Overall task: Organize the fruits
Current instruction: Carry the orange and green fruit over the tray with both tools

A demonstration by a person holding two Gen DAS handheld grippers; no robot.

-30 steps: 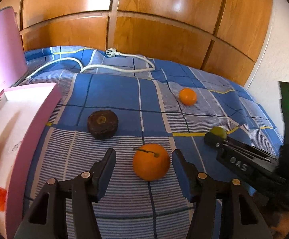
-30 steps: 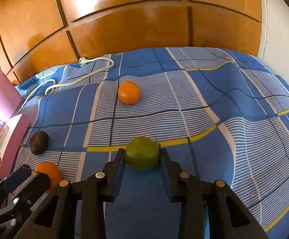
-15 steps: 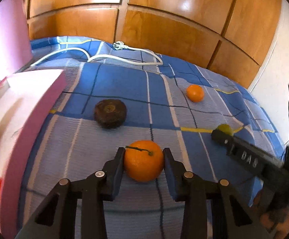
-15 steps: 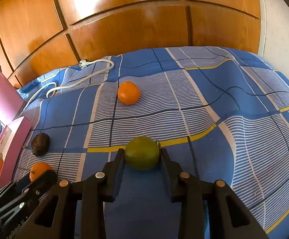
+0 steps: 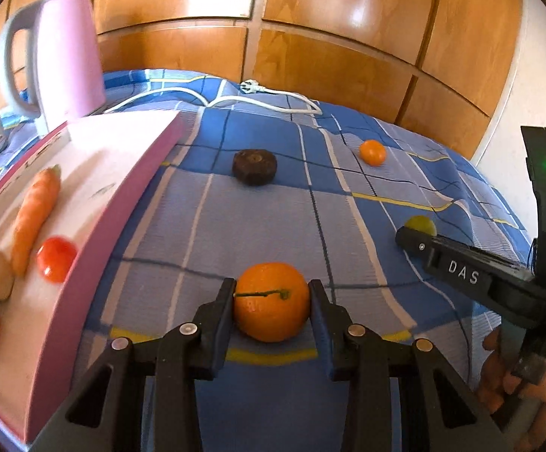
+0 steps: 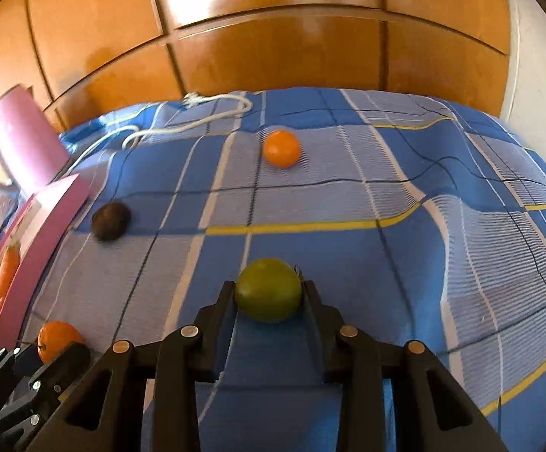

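Wall: wood panels [image 6: 273, 56] across 10 to 2 o'clock, grooves between them, glossy.
Side wall: white [image 5: 517, 113], at 2 to 3 o'clock.
Light: bright glare patches on the panels near 12 o'clock.
Bed: blue checked cover [image 6: 442, 226] with white and yellow lines, rumpled toward 3 o'clock.
Cable: white cord [image 5: 273, 94] with plug at the cover's far edge, 12 o'clock.

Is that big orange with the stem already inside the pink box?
Not yet. The large stemmed orange sits outside the pink box, over the blue checked bedspread, clamped in the left gripper.
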